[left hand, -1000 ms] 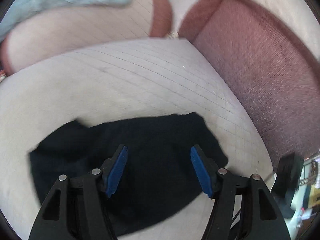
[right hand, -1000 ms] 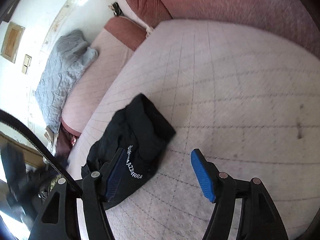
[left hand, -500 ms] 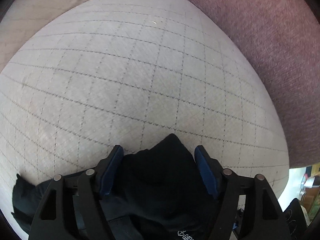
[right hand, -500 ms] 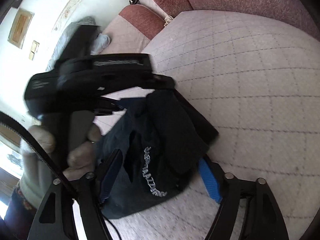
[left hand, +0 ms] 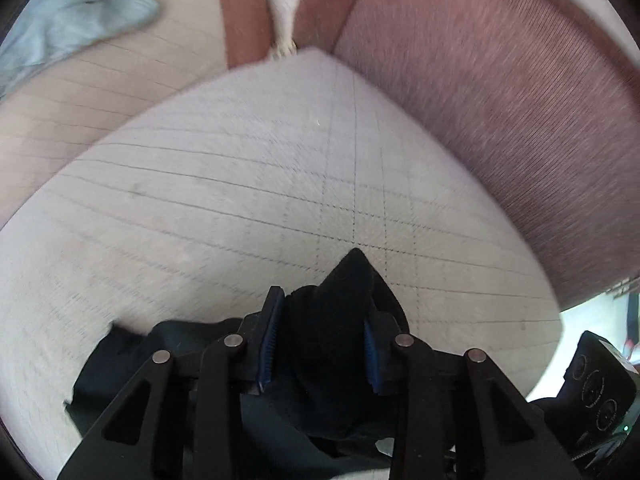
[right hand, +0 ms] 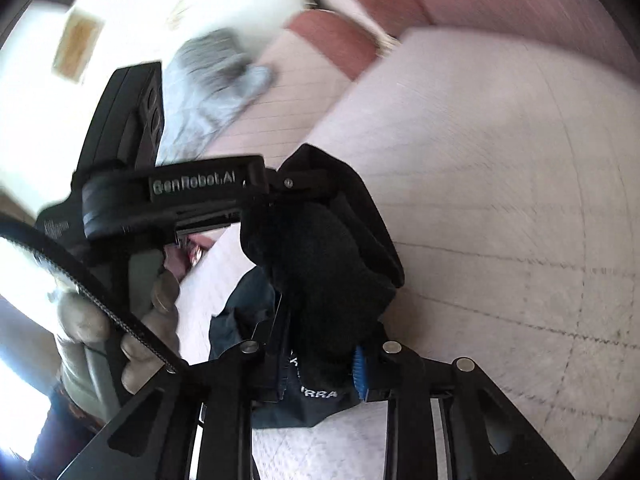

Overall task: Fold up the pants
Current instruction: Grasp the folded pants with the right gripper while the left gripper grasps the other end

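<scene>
Bright daylight; blown-out glare at left of right view; motion blur, fisheye-warped edges

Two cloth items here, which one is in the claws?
The black pants, pinched by both the left claw and right claw. The grey blanket lies untouched behind.

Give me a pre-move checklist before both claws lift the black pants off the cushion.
1. Left claw has cloth between its pads: ok, a black bunch of the pants fills the gap.
2. Right claw has cloth: ok, the pants are pinched between its fingers.
3. Claws hold separate points: cannot tell, they sit very close.
4. Pants spread flat: not ok, bunched.
5. Cushion ahead free to lay them out: ok.
6. Grey blanket clear of the pants: ok, on the next seat.
</scene>
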The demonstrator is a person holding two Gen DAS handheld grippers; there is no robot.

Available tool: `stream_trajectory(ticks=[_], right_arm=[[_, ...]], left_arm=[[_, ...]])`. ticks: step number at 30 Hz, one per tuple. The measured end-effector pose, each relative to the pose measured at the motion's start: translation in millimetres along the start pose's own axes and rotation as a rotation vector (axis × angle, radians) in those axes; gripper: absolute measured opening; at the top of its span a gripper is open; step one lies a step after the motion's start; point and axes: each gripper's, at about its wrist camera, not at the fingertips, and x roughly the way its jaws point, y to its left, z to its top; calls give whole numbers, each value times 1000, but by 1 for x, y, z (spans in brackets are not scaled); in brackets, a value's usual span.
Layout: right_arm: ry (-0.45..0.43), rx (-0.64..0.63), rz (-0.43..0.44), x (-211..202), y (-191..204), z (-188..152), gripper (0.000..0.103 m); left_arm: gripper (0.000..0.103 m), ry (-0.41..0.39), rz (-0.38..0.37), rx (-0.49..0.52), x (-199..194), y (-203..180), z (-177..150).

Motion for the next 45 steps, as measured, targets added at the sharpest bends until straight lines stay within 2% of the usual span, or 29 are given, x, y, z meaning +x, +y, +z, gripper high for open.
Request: stream_trajectory(ticks=[3,8,12,14,18,22,26,27,29,34,37,39,42,45], right_arm=[[19,-48,39,0,31,-6,27],[86,-187,77,26,97,-31,25],[156,-296,83,61,137,-56,24],[189,-350,79,78,150,-70,24],[250,-434,52,103,163,-91,25],[291,-455,44,128,160,-97,32],[300,-489,82,125,161,-111,56],[302,-516,90,124,165,-114,64],[312,-550,96,122,172,-123,74],[350,-582,110,123,177,-134,74],[371,-554,137,121,174,-128,74],[375,-520,160,113,169,-122,74],[317,-450,164,99,156,-100,74],[226,-362,109,84,134,-74,74]], left_arm=[[34,-69,-34,-92,-38,35,-28],[34,-151,-106,-351,-77,125,-97],[34,-183,-159,-498,-78,177,-145],[34,-195,-180,-537,-75,192,-162],[34,-219,-222,-606,-63,215,-176],[34,-243,-231,-688,-64,239,-194],[38,-268,-257,-750,-67,255,-211],[43,-286,-255,-761,-69,258,-216],[48,-330,-241,-802,-76,264,-224],[50,-416,-285,-919,-94,286,-251],[50,-443,-310,-940,-102,286,-261],[52,-422,-294,-900,-103,275,-258],[58,-377,-244,-813,-95,254,-247],[59,-299,-206,-733,-77,233,-237]])
